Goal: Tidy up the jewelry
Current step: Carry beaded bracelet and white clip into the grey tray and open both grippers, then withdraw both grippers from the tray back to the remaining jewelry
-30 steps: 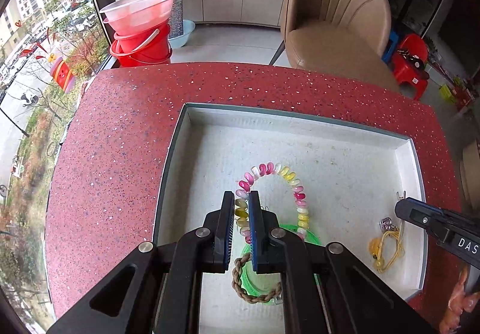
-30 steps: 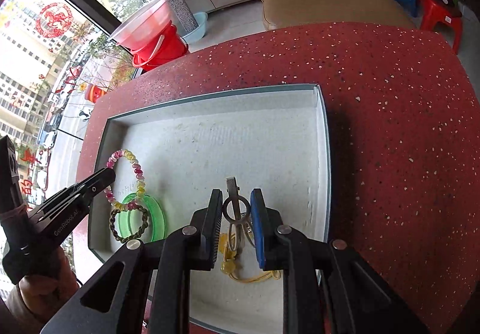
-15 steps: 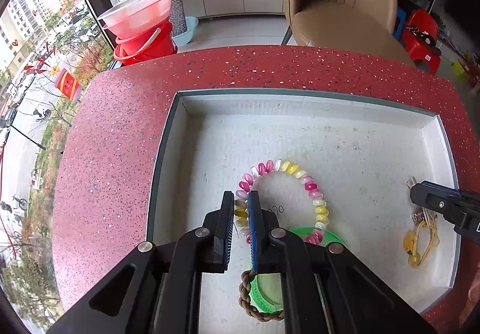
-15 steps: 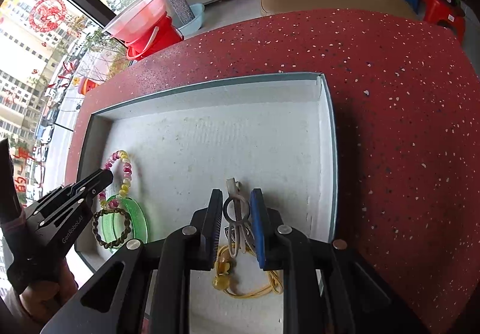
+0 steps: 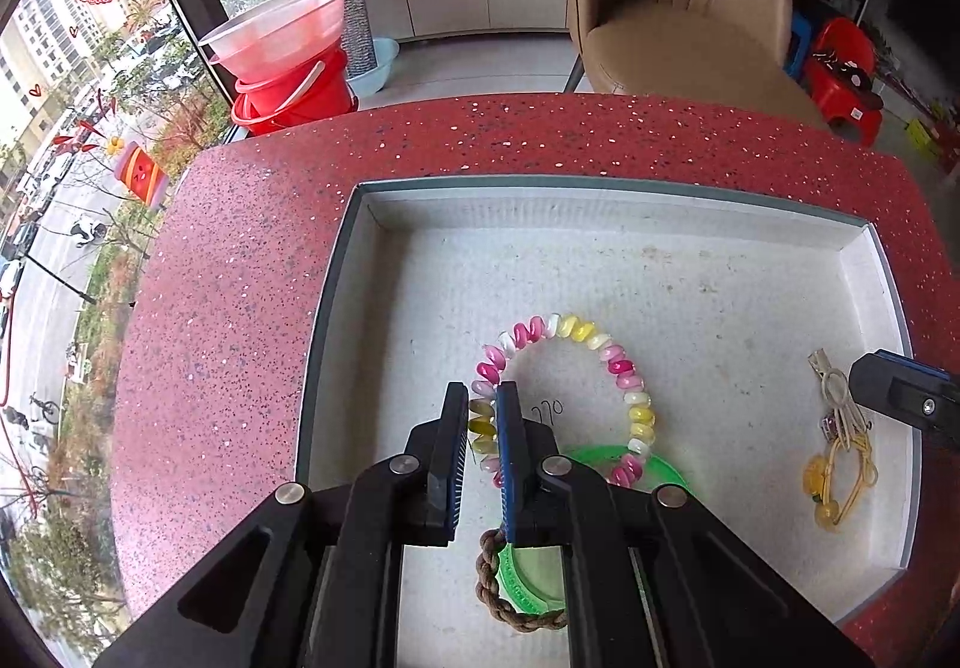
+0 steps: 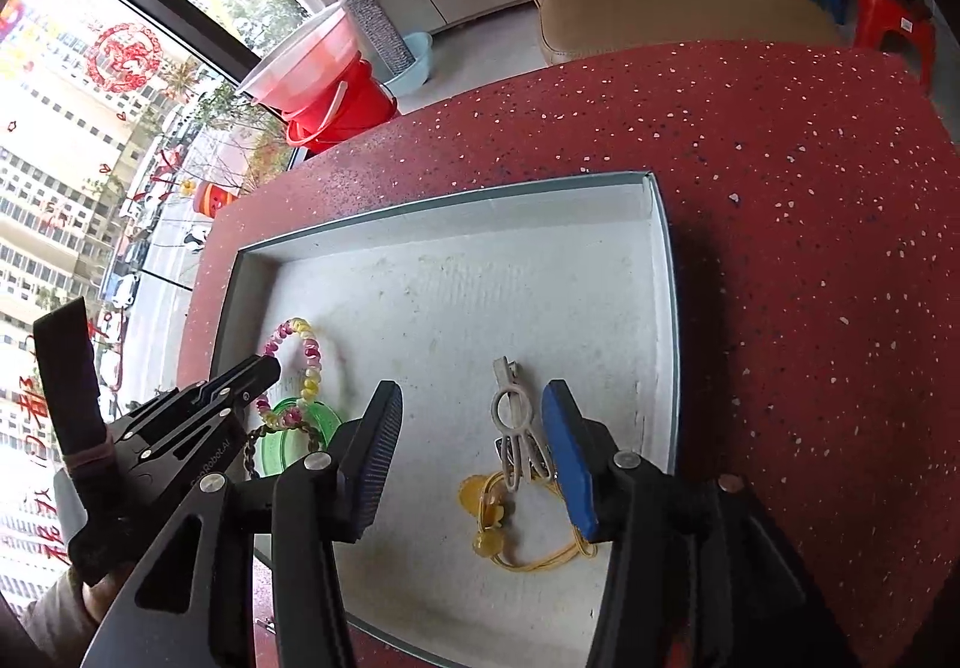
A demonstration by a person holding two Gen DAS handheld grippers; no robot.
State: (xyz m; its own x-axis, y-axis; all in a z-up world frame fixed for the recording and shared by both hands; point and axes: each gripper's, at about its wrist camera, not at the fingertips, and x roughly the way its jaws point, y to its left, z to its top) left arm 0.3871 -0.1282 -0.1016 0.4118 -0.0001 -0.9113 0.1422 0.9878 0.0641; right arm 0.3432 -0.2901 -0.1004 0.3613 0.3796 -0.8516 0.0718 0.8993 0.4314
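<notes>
A shallow white tray (image 5: pixel 672 224) lies on the red speckled table. My left gripper (image 5: pixel 482 419) is shut on a pink, white and yellow bead bracelet (image 5: pixel 624 368) whose loop rests on the tray floor. A green bangle (image 5: pixel 540 578) and a brown braided bracelet (image 5: pixel 489 596) lie under the fingers. My right gripper (image 6: pixel 474 440) is open over a silver hair clip (image 6: pixel 510 410) and a yellow cord with yellow beads (image 6: pixel 498 524), both lying in the tray. The bead bracelet (image 6: pixel 309 362) and my left gripper (image 6: pixel 264 368) also show in the right wrist view.
The red table (image 5: pixel 240 272) surrounds the tray (image 6: pixel 666 272). Beyond the table stand a tan chair (image 5: pixel 678 8), a red bucket with a clear basin (image 5: pixel 288 62) and a small red stool (image 5: pixel 840 68). A window is at the left.
My right gripper has opened and let go of the hair clip, which now lies in the tray. My left gripper stays shut on the bead bracelet and has pulled back slightly.
</notes>
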